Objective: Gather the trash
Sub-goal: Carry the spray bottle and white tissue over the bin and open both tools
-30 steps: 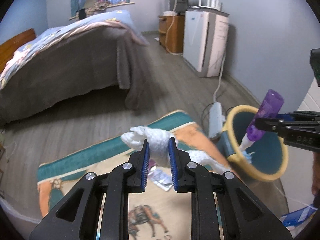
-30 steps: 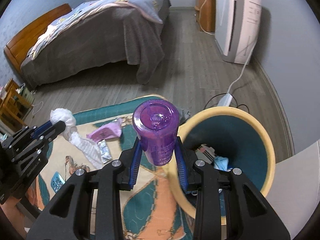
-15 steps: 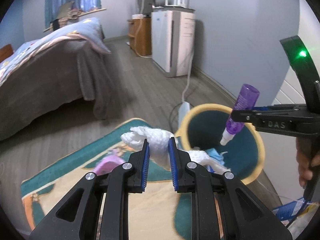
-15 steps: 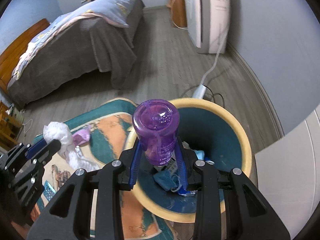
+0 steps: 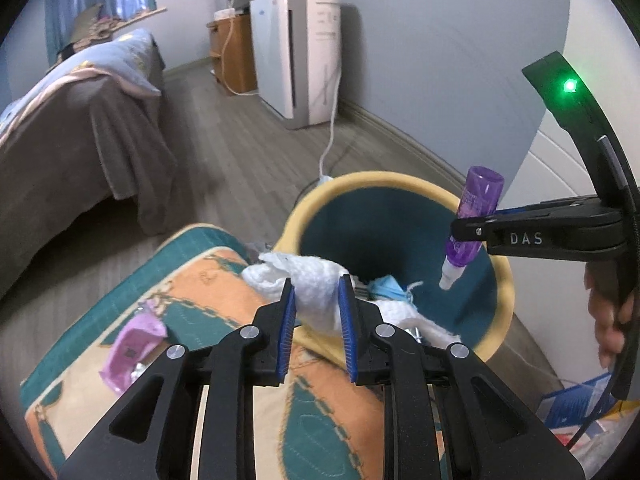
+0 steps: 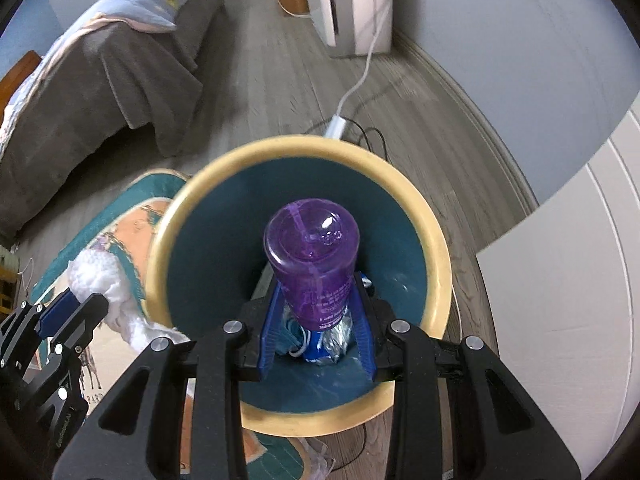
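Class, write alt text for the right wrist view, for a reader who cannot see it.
The right gripper holds a purple bottle, cap end down, over an open yellow-rimmed bin with trash in it. At lower left, the left gripper holds a white cloth by the bin's rim, above a patterned rug.
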A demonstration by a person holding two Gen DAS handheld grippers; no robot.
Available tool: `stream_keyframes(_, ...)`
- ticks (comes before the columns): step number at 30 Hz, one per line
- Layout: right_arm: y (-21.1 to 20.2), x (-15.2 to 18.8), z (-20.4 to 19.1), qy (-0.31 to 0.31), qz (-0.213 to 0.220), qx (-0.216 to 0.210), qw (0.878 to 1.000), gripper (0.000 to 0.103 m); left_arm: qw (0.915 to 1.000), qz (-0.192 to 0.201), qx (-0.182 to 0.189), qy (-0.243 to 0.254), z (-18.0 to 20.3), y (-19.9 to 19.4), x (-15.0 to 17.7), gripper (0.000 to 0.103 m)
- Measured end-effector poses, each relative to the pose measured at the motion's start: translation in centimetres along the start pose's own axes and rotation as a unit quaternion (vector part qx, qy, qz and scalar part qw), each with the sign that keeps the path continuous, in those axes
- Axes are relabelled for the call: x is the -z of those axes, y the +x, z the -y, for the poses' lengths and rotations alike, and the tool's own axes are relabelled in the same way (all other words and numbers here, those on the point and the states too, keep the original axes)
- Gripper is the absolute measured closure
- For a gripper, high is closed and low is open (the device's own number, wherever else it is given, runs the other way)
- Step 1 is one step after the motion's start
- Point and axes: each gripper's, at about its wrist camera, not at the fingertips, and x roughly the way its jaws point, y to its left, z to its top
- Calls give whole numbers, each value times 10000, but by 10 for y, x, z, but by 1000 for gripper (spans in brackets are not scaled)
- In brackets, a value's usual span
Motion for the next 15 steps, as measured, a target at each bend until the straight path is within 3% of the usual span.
stream_keyframes(3, 3, 2, 2, 15, -87, 39, 10000, 71, 9999, -14, 140, 55, 8, 5, 0, 77)
stream_keyframes(7, 2, 0, -1, -23, -47, 42, 10000, 67, 9997, 19, 189, 166, 14, 5, 0, 62)
stream_keyframes(12, 0, -1, -5, -71, -6, 16, 10000, 60, 9998, 141, 128, 107, 12, -1, 1, 39)
stream_keyframes(15, -2, -1, -6, -66, 31, 34, 10000, 48, 9998, 190, 43, -10, 6, -3, 0, 23)
